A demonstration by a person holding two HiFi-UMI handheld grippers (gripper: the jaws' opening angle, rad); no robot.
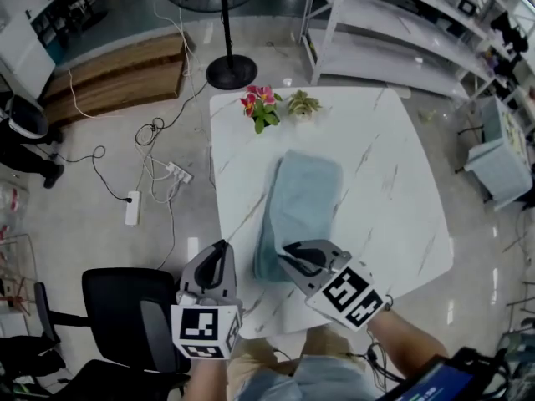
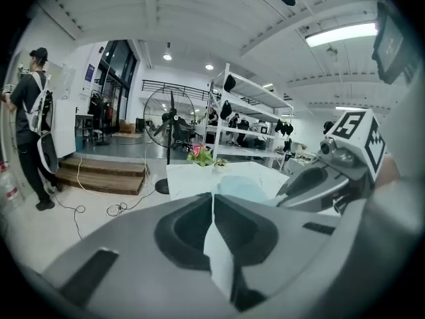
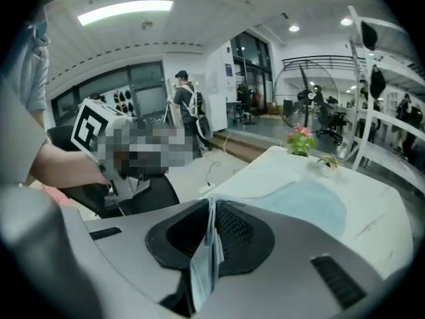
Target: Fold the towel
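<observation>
**Towel and grippers at the near edge.** We see a pale blue towel [image 1: 305, 199] lying lengthwise on the white marble table [image 1: 401, 190]. Its far end stops short of the far edge, and its near end runs toward the near edge.

- **Right gripper:** In the head view the towel's near end is hidden beneath the right gripper [image 1: 287, 248], so we cannot trace its corners there. In the right gripper view the jaws are clamped on a few layers of the towel's cloth, which sit in the seam between them.
- **Left gripper:** The left gripper [image 1: 222, 246] sits at the table's near left corner, beside the towel's left side and apart from it. Its jaws are together. A pale sliver shows in the seam, and we cannot tell whether it is cloth or part of the jaw.
- **Table edges:** Part of the near edge is covered by the right gripper's marker cube [image 1: 351, 295]. At the far edge stand pink flowers [image 1: 261, 105] and a small green plant [image 1: 302, 104], near each other.
- **Off the table:** A black chair [image 1: 125, 307] stands off the near left corner.
</observation>
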